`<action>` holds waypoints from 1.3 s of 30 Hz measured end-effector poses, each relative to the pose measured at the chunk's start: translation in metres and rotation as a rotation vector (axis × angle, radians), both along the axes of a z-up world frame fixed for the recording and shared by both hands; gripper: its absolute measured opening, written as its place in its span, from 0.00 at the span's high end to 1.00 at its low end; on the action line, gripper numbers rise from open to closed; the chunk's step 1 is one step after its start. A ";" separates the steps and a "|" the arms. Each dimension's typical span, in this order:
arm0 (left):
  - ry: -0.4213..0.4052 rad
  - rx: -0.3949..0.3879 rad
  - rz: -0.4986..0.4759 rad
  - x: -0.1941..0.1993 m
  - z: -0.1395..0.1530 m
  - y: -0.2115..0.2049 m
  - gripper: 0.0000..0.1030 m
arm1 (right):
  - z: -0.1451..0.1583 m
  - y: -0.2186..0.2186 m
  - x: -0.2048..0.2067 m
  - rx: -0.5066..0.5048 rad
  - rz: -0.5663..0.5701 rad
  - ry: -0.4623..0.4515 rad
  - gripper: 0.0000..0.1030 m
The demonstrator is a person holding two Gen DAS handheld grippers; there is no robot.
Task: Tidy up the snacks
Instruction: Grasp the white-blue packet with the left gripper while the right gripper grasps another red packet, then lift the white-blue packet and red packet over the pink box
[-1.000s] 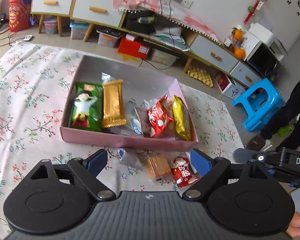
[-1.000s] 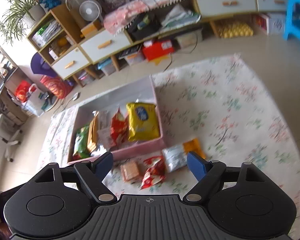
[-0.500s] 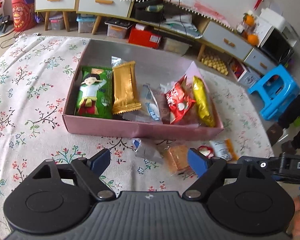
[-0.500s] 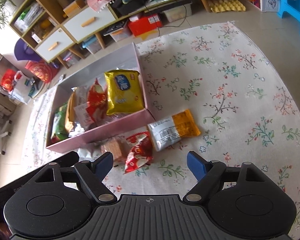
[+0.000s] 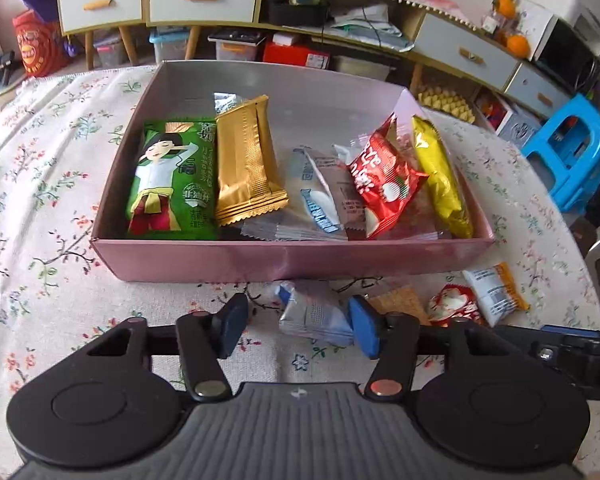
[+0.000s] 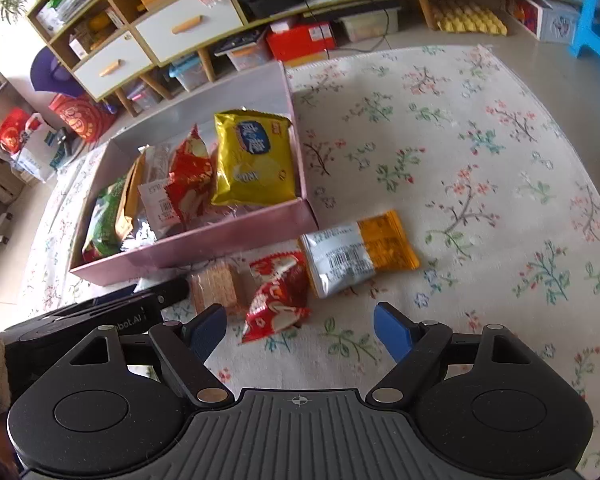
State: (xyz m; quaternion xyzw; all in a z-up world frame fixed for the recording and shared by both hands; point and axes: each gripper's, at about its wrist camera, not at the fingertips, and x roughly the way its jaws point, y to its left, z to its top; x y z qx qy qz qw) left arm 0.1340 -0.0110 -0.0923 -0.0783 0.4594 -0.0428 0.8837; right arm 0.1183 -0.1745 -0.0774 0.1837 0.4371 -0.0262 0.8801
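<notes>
**Left gripper closes in on the silver packet**

Floral cloth covers the floor, with a pink box point(image 5: 288, 258) of snacks just ahead of both grippers and low cabinets beyond. Half a second ago the left gripper point(image 5: 298, 330) hung wide and farther back; now it has dropped forward and its blue pads have narrowed partway around the silver-blue packet point(image 5: 314, 314), which lies between them, nearer the right pad. Whether either pad touches it I cannot tell. That reads as the start of a pick, with the box the likely destination.

The packet lies flat on the cloth just short of the box's near wall, its long axis running across the jaw gap and slightly away toward the left, blue end pointing at the box.

The right gripper point(image 6: 300, 330) hovers wide and empty behind the red packet point(image 6: 276, 296), with a wafer pack point(image 6: 216, 286) ahead-left and the orange-ended packet point(image 6: 360, 252) ahead-right.
</notes>
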 end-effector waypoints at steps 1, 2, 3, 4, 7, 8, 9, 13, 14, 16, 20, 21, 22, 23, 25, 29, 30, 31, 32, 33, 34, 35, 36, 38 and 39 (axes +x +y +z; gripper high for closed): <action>0.005 -0.018 -0.012 0.000 0.000 0.000 0.67 | -0.001 0.001 0.002 -0.009 0.006 -0.008 0.20; 0.013 -0.029 -0.016 -0.001 0.000 0.000 0.69 | -0.002 0.003 0.004 -0.019 0.009 -0.013 0.21; 0.015 -0.022 -0.010 -0.002 0.000 -0.001 0.69 | -0.004 0.005 0.006 -0.027 0.013 -0.014 0.21; 0.015 -0.014 -0.013 -0.003 0.000 -0.003 0.69 | -0.006 0.008 0.009 -0.033 0.023 -0.013 0.23; 0.017 -0.026 -0.011 -0.004 0.001 0.000 0.69 | -0.012 0.014 0.015 -0.054 0.044 -0.008 0.35; 0.020 -0.035 -0.007 -0.004 0.001 0.000 0.70 | -0.014 0.015 0.017 -0.058 0.049 -0.005 0.38; 0.024 -0.044 -0.002 -0.004 0.001 0.002 0.70 | -0.017 0.016 0.018 -0.064 0.051 0.002 0.46; 0.027 -0.075 0.005 -0.006 0.007 0.006 0.70 | -0.019 0.015 0.018 -0.040 0.054 0.009 0.65; 0.024 -0.082 0.001 -0.008 0.009 0.006 0.70 | -0.017 0.015 0.016 -0.030 0.056 0.010 0.66; 0.024 -0.100 -0.005 -0.009 0.013 0.007 0.70 | -0.012 0.014 0.012 0.005 0.051 0.009 0.69; 0.017 -0.133 -0.022 -0.014 0.022 0.009 0.70 | 0.001 0.008 0.003 0.080 0.034 -0.001 0.71; 0.015 -0.145 -0.028 -0.015 0.024 0.009 0.70 | 0.003 0.006 0.001 0.091 0.032 -0.004 0.71; 0.008 -0.152 -0.035 -0.016 0.026 0.010 0.70 | 0.005 0.005 0.000 0.096 0.030 -0.009 0.71; -0.002 -0.157 -0.038 -0.017 0.029 0.010 0.70 | 0.007 0.005 -0.001 0.098 0.027 -0.013 0.71; -0.028 -0.166 -0.046 -0.019 0.035 0.011 0.70 | 0.011 0.002 -0.003 0.108 0.015 -0.022 0.71; -0.076 -0.173 -0.052 -0.019 0.043 0.012 0.70 | 0.020 -0.003 -0.004 0.120 0.012 -0.050 0.72; -0.083 -0.176 -0.048 -0.017 0.044 0.013 0.70 | 0.022 -0.004 -0.005 0.124 0.012 -0.056 0.71; -0.089 -0.177 -0.040 -0.016 0.045 0.014 0.70 | 0.024 -0.005 -0.006 0.124 0.007 -0.062 0.71; -0.096 -0.183 -0.029 -0.014 0.048 0.017 0.70 | 0.026 -0.007 -0.007 0.122 -0.002 -0.069 0.71; -0.105 -0.191 -0.014 -0.013 0.051 0.021 0.70 | 0.028 -0.010 -0.008 0.122 -0.013 -0.078 0.71; -0.120 -0.194 0.004 -0.012 0.055 0.026 0.70 | 0.029 -0.014 -0.009 0.126 -0.027 -0.084 0.72; -0.139 -0.189 0.025 -0.012 0.059 0.032 0.70 | 0.031 -0.020 -0.010 0.131 -0.041 -0.090 0.72; -0.155 -0.184 0.046 -0.011 0.062 0.038 0.70 | 0.033 -0.026 -0.011 0.137 -0.060 -0.100 0.72; -0.173 -0.173 0.093 -0.010 0.066 0.050 0.70 | 0.037 -0.036 -0.013 0.142 -0.093 -0.113 0.72; -0.175 -0.163 0.116 -0.009 0.066 0.054 0.70 | 0.038 -0.041 -0.014 0.144 -0.103 -0.118 0.72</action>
